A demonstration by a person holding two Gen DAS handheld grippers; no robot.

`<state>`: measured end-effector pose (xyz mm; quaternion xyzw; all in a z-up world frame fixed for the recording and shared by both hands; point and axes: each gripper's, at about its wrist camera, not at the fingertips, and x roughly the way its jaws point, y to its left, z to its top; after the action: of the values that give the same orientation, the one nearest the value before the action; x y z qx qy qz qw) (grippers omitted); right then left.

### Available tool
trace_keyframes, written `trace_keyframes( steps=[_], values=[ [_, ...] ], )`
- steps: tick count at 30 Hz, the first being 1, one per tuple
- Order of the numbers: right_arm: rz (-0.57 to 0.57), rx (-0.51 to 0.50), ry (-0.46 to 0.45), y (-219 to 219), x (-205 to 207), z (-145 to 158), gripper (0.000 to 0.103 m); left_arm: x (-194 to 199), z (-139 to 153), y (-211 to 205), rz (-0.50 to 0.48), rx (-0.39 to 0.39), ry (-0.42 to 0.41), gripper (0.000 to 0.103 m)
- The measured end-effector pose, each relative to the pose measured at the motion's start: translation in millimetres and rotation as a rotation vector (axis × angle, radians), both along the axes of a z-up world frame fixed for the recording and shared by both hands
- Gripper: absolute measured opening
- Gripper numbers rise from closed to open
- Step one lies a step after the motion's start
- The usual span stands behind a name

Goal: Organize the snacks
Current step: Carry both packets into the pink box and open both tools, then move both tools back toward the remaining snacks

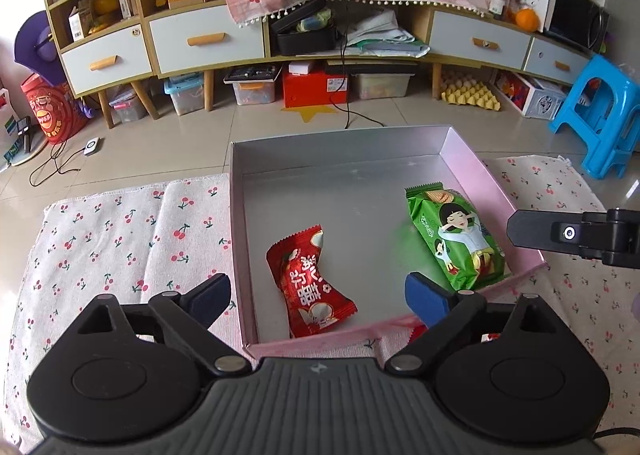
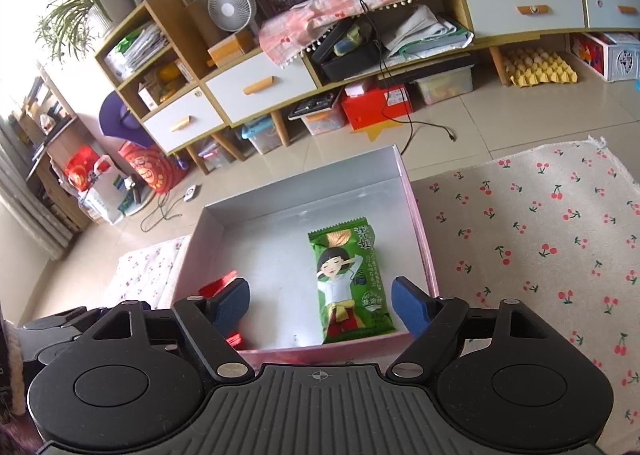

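Snacks inside shallow pink cardboard box with silver lining: red foil packet printed with white Chinese characters, green packet showing cartoon girl. Left gripper and right gripper above, jaws spread wide, gripping nothing.

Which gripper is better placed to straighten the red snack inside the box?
Probably the left gripper: its open jaws frame the red snack in the pink box. The right gripper is lined up with the green snack instead.
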<state>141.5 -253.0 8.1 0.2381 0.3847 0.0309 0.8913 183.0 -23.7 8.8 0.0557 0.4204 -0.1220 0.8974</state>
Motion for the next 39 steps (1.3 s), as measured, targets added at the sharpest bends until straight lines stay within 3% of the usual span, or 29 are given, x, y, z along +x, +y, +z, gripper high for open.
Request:
trace_keyframes(
  steps=[14, 16, 25, 39],
  values=[
    [0.03, -0.06, 0.034, 18, -52, 28, 0.085, -53, 13, 21, -0.004, -0.02, -0.017, 0.102],
    [0.034, -0.073, 0.034, 21, -61, 29, 0.092, -61, 13, 26, -0.004, -0.027, -0.024, 0.102],
    [0.012, -0.097, 0.028, 22, -101, 10, 0.093, -87, -8, 53, 0.021, -0.069, -0.01, 0.102],
    [0.016, -0.219, 0.038, 17, -146, -24, 0.093, -123, -34, 93, -0.07, 0.021, -0.062, 0.102]
  ],
)
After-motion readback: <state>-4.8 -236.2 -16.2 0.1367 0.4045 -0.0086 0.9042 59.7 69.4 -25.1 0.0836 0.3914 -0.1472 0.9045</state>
